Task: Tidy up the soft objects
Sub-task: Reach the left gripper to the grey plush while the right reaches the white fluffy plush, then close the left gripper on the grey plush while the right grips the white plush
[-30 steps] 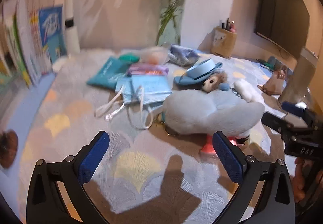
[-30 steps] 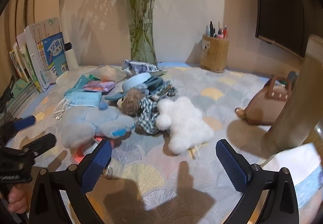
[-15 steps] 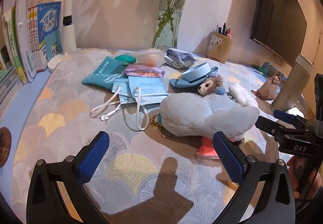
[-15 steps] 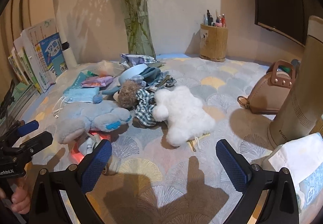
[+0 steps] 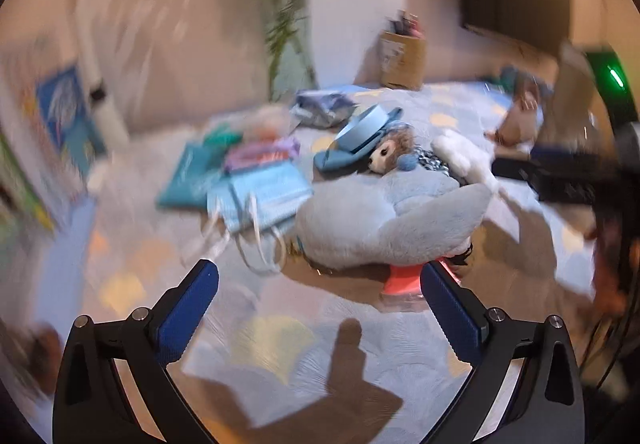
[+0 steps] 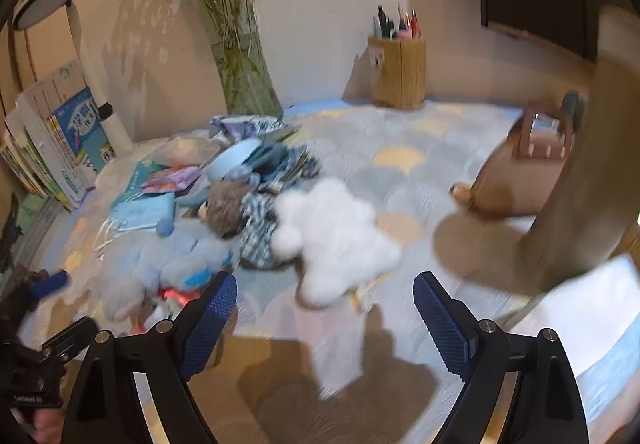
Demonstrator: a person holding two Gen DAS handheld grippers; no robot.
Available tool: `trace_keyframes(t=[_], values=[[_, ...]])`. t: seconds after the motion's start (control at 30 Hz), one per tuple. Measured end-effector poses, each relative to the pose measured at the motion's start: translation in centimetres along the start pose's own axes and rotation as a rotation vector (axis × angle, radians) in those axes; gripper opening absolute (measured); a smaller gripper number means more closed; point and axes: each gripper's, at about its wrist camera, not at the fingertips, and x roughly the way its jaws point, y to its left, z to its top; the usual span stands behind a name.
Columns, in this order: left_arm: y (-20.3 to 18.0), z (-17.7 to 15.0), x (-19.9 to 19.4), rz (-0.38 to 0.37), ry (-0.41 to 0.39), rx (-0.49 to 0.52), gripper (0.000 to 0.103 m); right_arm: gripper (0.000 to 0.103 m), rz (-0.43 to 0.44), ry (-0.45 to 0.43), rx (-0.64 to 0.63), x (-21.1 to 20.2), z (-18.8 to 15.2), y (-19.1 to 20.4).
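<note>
A grey-blue plush [image 5: 384,224] lies on the patterned cloth just beyond my open, empty left gripper [image 5: 320,296]; it also shows in the right wrist view [image 6: 160,268]. Behind it lie a brown-headed doll [image 5: 392,153] with a blue hat [image 5: 360,135] and a white fluffy plush [image 5: 464,157]. In the right wrist view the white plush [image 6: 336,240] sits just beyond my open, empty right gripper [image 6: 324,304], with the doll [image 6: 240,211] to its left. Both views are blurred.
Blue face masks [image 5: 264,191], a teal packet [image 5: 192,171] and pouches lie left of the plushes. A glass vase [image 6: 244,83], a pen holder [image 6: 398,71], books [image 6: 60,131], a lamp [image 6: 92,75], a brown handbag [image 6: 520,179] and a tall beige cylinder [image 6: 592,163] ring the table.
Both grippers have moved forward toward the plushes, which look larger and nearer. Both views are now motion-blurred. The right gripper's jaws stand somewhat narrower. Nothing has been grasped.
</note>
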Motion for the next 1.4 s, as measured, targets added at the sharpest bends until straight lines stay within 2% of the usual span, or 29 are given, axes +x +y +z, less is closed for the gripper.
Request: trace_keyframes(t=[0.1,0.17,0.23,0.3,0.37,0.4,0.43,0.47,0.5,0.6,0.77,0.93,1.0,1.17,1.3,1.4], values=[[-0.7,0.9,1.5,-0.011,0.057,0.154,0.101,0.089,-0.052,0.063,-0.075,1.7,1.3,0.2],[-1.2,1.0,2.7,0.004,0.059,0.250,0.101,0.089,-0.055,0.109,-0.073,3.1,1.6,-0.2],[-1.4,1.4,3.8,-0.005,0.070,0.296,0.097,0.089,-0.040,0.124,-0.054,4.1,1.8,-0.8],[-1.3,2.1,4.8,-0.051,0.073,0.309,0.093,0.089,-0.025,0.139,-0.024,5.0,1.9,-1.3],[-1.5,2.7,5.6,-0.113,0.072,0.321,0.082,0.088,0.017,0.153,0.009,5.9,2.0,-1.8],[-1.7,2.8,5.8,-0.136,0.067,0.322,0.077,0.082,0.042,0.164,0.021,6.3,1.9,-1.9],[-1.7,3.1,6.0,-0.160,0.066,0.314,0.066,0.076,0.056,0.177,0.023,6.7,1.8,-1.9],[-1.7,3.2,6.3,-0.163,0.063,0.303,0.063,0.071,0.047,0.180,0.019,7.0,1.8,-1.8],[-1.7,3.3,6.2,-0.158,0.058,0.298,0.062,0.062,0.023,0.174,0.011,7.1,1.7,-1.8],[-1.0,3.1,5.2,-0.173,0.026,0.255,0.060,0.057,0.032,0.123,0.015,6.0,1.5,-1.9],[1.8,4.0,2.0,-0.206,-0.041,0.091,0.060,0.057,0.060,0.012,0.017,2.7,2.4,-1.5],[2.9,4.0,-2.2,-0.200,-0.099,0.017,0.060,0.057,0.097,-0.051,0.008,-1.0,3.1,-0.6],[2.7,3.8,-3.4,-0.197,-0.109,0.004,0.060,0.057,0.129,-0.049,0.018,-2.2,2.9,-0.4],[0.4,3.4,-5.7,-0.228,-0.129,0.018,0.060,0.057,0.164,0.002,0.041,-4.0,1.5,-0.4],[-3.4,4.1,-6.9,-0.297,-0.156,0.088,0.060,0.057,0.167,-0.024,0.036,-7.4,0.4,-1.7],[-6.8,5.5,-8.3,-0.359,-0.190,0.138,0.060,0.057,0.123,-0.049,0.015,-10.9,-0.1,-3.6]])
